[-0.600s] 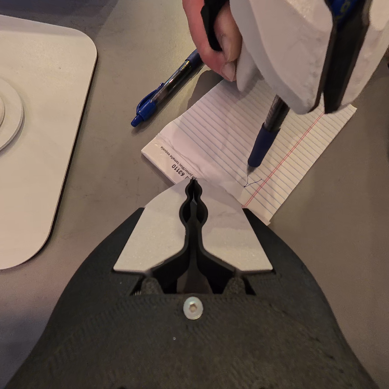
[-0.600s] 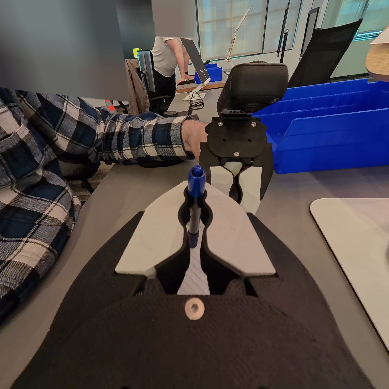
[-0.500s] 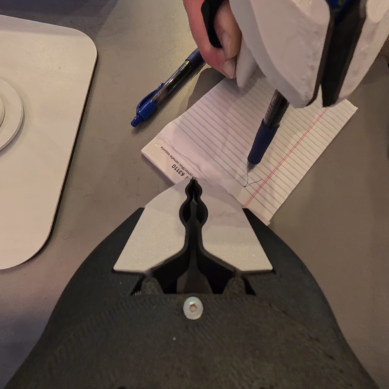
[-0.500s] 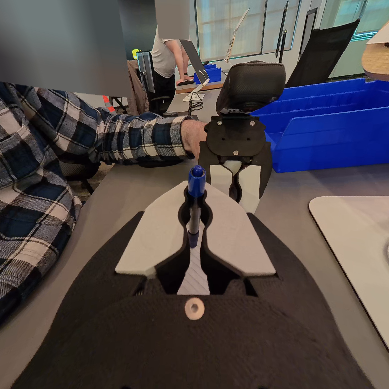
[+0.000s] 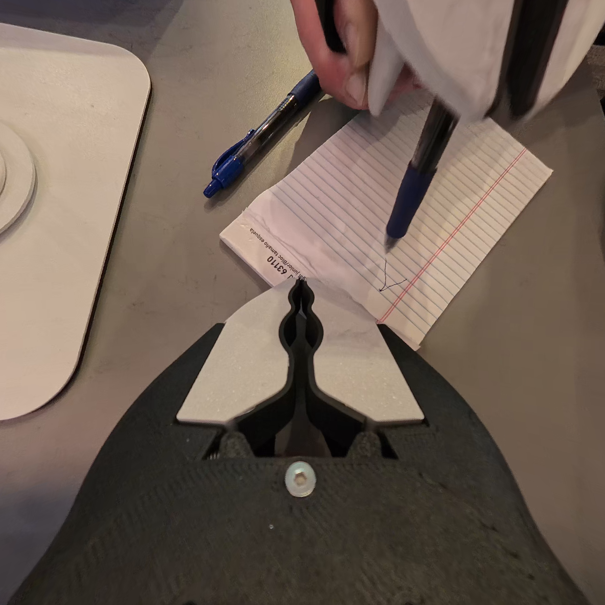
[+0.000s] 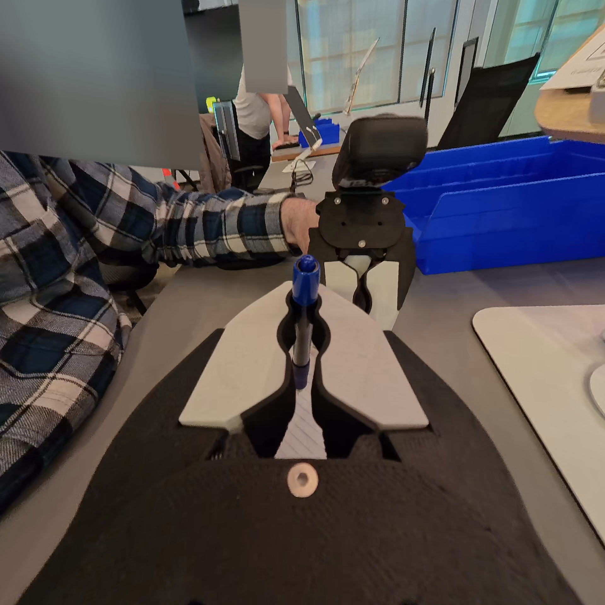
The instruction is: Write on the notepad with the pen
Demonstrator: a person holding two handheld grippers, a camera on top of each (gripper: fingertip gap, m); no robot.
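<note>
In the left wrist view, a spare pen point(image 5: 258, 140) lies on the table point(image 5: 183, 268) at ten o'clock from the left tool point(image 5: 300, 287) — jaws pressed together, tips resting on the notepad point(image 5: 343, 203) edge. At one o'clock, the right tool point(image 6: 306, 296) pinches the pen point(image 5: 414, 193), nib just above the lined page — near a small ink mark point(image 5: 389, 278).

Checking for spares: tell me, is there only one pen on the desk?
No: a second blue pen lies on the desk left of the notepad, apart from the pen held over the page.
</note>
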